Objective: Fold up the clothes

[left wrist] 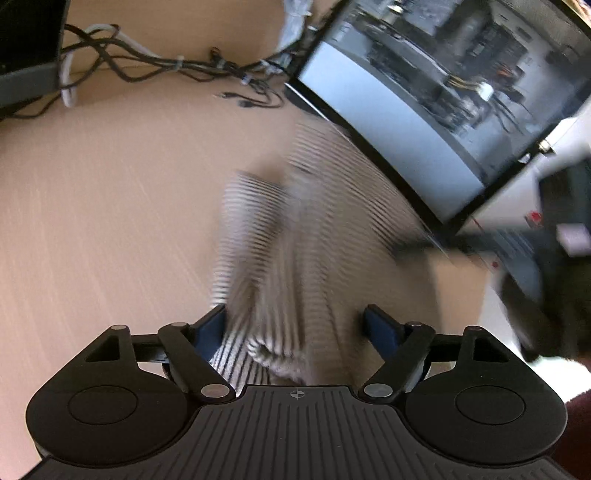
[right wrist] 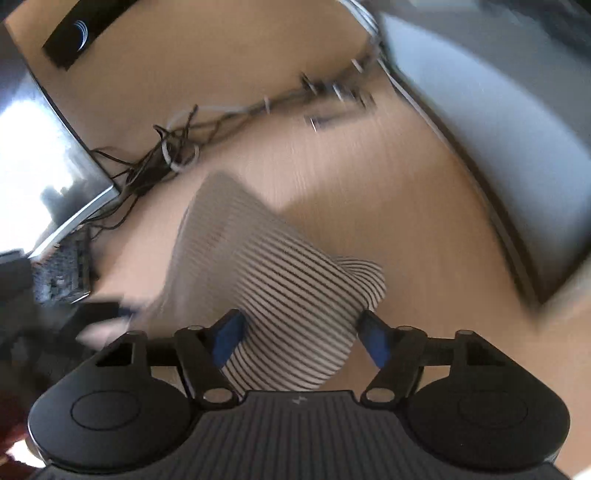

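A grey-and-black striped garment [left wrist: 291, 236] lies bunched on the wooden table [left wrist: 103, 229], blurred by motion. In the left wrist view my left gripper [left wrist: 295, 323] stands open astride its near rolled end; the left blue pad [left wrist: 212, 326] brushes the cloth and the right pad stands off it. In the right wrist view the same striped garment [right wrist: 280, 295] bulges up between the fingers of my right gripper [right wrist: 301, 336], which is open with the cloth filling the gap. A dark blurred shape [left wrist: 543, 288] at the right edge is the other gripper and hand.
A tangle of cables [left wrist: 155, 62] runs along the table's far side. A glass-sided computer case [left wrist: 424, 103] stands close on the right of the garment. A reflective dark panel [right wrist: 40, 166] and a keyboard [right wrist: 62, 275] sit to the left, a black box [right wrist: 79, 33] beyond.
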`<state>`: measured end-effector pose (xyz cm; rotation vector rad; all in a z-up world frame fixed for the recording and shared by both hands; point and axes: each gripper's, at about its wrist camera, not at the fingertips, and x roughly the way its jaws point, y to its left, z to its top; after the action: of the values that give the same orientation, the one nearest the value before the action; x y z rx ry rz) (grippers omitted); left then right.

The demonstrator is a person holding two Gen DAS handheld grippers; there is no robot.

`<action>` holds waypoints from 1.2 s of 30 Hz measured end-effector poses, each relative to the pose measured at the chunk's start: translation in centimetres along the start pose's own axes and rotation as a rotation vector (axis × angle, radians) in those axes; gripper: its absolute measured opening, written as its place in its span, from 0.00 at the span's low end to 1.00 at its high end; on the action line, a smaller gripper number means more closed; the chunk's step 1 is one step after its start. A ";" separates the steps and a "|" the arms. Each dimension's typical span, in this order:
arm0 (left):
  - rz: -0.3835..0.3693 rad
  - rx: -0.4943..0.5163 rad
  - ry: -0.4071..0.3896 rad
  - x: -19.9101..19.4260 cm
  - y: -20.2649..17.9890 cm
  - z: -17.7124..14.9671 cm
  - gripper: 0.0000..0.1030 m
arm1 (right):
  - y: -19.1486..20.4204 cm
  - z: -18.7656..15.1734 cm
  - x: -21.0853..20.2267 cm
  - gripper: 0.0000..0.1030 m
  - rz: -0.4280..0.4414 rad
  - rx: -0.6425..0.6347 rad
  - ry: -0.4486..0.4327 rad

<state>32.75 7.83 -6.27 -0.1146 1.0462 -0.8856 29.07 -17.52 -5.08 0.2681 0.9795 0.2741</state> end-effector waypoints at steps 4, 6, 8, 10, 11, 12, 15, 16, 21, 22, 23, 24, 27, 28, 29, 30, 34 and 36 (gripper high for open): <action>-0.088 0.001 0.014 1.0 -2.9 -1.8 0.83 | 3.7 3.2 1.5 0.64 -0.055 -0.223 -0.110; -0.150 -0.005 0.017 1.8 -4.3 -2.4 0.83 | 5.3 4.4 1.3 0.66 -0.044 -0.302 -0.155; -0.190 0.014 0.008 1.7 -5.6 -2.7 0.84 | 6.1 4.9 0.2 0.85 -0.036 -0.358 -0.184; -0.187 0.043 -0.023 0.6 -5.8 -2.8 0.88 | 6.7 4.9 -1.0 0.96 -0.047 -0.406 -0.210; -0.173 0.038 -0.047 -0.3 -5.3 -2.8 0.88 | 6.7 4.5 -1.6 0.97 -0.058 -0.422 -0.219; -0.154 0.013 -0.073 -1.0 -4.5 -2.7 0.88 | 6.6 3.8 -2.1 0.98 -0.071 -0.428 -0.222; -0.060 -0.095 -0.151 -2.7 -1.7 -2.3 0.86 | 6.1 1.0 -3.2 0.99 -0.101 -0.414 -0.239; -0.015 -0.128 -0.163 -2.7 -0.8 -2.0 0.81 | 5.9 -0.2 -3.4 0.99 -0.107 -0.386 -0.257; 0.135 -0.246 -0.191 -1.6 2.1 -1.0 0.58 | 7.4 -4.8 -2.5 0.94 -0.158 -0.389 -0.293; 0.140 -0.254 -0.190 -1.4 2.2 -0.9 0.55 | 8.7 -5.6 -2.3 0.92 -0.176 -0.442 -0.308; 0.143 -0.250 -0.188 -1.2 2.1 -0.9 0.54 | 9.7 -6.1 -2.0 0.92 -0.193 -0.489 -0.318; 0.146 -0.244 -0.185 -1.0 1.9 -0.9 0.53 | 10.6 -6.7 -1.5 0.92 -0.217 -0.537 -0.319; 0.179 -0.209 -0.170 -0.1 1.5 -0.9 0.51 | 12.2 -8.0 1.6 0.84 -0.323 -0.685 -0.277; 0.187 -0.207 -0.163 0.3 1.6 -0.8 0.49 | 12.3 -8.4 2.6 0.80 -0.367 -0.721 -0.267; 0.195 -0.206 -0.156 0.6 1.7 -0.7 0.50 | 12.2 -8.5 2.5 0.79 -0.371 -0.718 -0.275; 0.200 -0.206 -0.151 0.8 1.8 -0.9 0.51 | 12.2 -8.5 2.0 0.69 -0.390 -0.707 -0.290; 0.190 -0.212 -0.158 0.3 2.3 -1.8 0.52 | 11.8 -9.3 0.4 0.64 -0.499 -0.768 -0.337; 0.192 -0.212 -0.158 0.3 2.3 -1.8 0.51 | 11.2 -9.5 1.6 0.66 -0.533 -0.780 -0.282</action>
<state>32.70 9.68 -8.53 -0.2543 0.9823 -0.5814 20.71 -5.63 -7.48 -0.6465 0.5750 0.1069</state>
